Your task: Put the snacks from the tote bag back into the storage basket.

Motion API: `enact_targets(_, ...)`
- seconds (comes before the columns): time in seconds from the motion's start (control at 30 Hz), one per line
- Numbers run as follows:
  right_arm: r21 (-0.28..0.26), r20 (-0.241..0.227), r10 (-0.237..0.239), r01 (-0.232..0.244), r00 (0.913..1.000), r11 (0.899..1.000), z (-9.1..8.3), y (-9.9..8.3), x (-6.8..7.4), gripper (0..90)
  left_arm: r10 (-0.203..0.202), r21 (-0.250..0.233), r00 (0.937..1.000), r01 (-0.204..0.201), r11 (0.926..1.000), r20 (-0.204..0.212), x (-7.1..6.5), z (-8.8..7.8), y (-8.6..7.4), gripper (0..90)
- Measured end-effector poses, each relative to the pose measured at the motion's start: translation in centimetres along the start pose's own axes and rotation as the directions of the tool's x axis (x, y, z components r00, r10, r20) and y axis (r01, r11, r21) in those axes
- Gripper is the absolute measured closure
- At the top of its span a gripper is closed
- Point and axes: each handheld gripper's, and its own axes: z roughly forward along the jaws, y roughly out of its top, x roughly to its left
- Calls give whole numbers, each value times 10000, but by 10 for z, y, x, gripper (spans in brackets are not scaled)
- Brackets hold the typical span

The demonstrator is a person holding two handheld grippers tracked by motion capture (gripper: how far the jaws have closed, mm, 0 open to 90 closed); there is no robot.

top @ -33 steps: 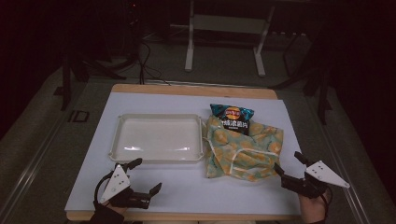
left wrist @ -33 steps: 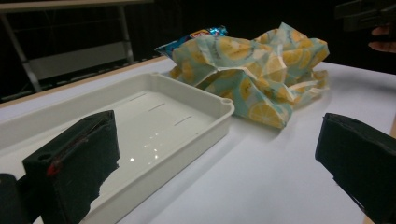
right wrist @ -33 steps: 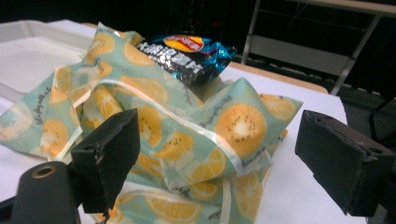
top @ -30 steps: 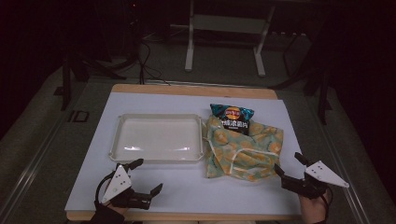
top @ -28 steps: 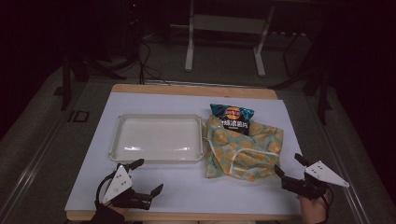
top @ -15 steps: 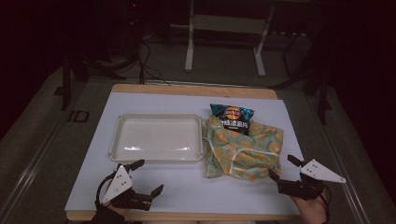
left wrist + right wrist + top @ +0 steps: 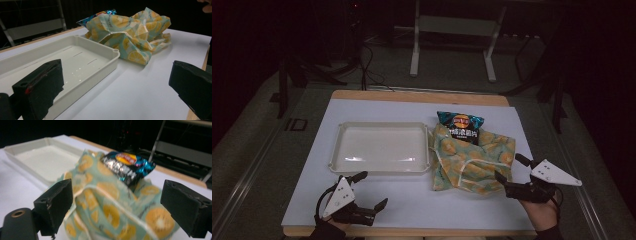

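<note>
overhead light brightens the white table (image 7: 412, 200) against a dark room; glare streaks the tray (image 7: 382, 147); the right gripper view's lemon-print cloth (image 7: 110, 215) is blurred.

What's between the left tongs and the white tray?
Nothing: in the high view, only bare white table lies between the left tongs and the white tray.

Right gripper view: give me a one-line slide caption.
Open right gripper faces a lemon-print cloth bag with a chip packet on it, white tray beyond.
</note>
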Motion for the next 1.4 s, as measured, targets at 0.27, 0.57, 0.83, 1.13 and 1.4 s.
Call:
enact_targets(0.27, -377, 196, -381, 388, 9991, 9985, 12, 26, -7, 108, 13, -6, 10000, -12, 10000, 37, 0, -1, 0, 1)
enact_targets(0.57, -542, 114, -387, 393, 9992, 9978, 28, 50, -24, 126, 31, 0, 10000, -31, 10000, 57, 0, -1, 0, 1)
enact_targets(0.83, -329, 326, -444, 455, 9985, 9984, 51, 67, -39, 127, 60, 26, 10000, -61, 10000, 35, 0, -1, -1, 1)
enact_targets(1.13, -96, 128, 115, -113, 9999, 9999, 82, 76, -54, 143, 91, 91, 10000, -92, 9999, 16, 0, -2, -1, 1)
enact_targets(1.4, 462, -53, 105, -103, 9999, 9989, 111, 77, -62, 193, 117, 151, 9999, -117, 9998, 13, 0, -3, -2, 1)
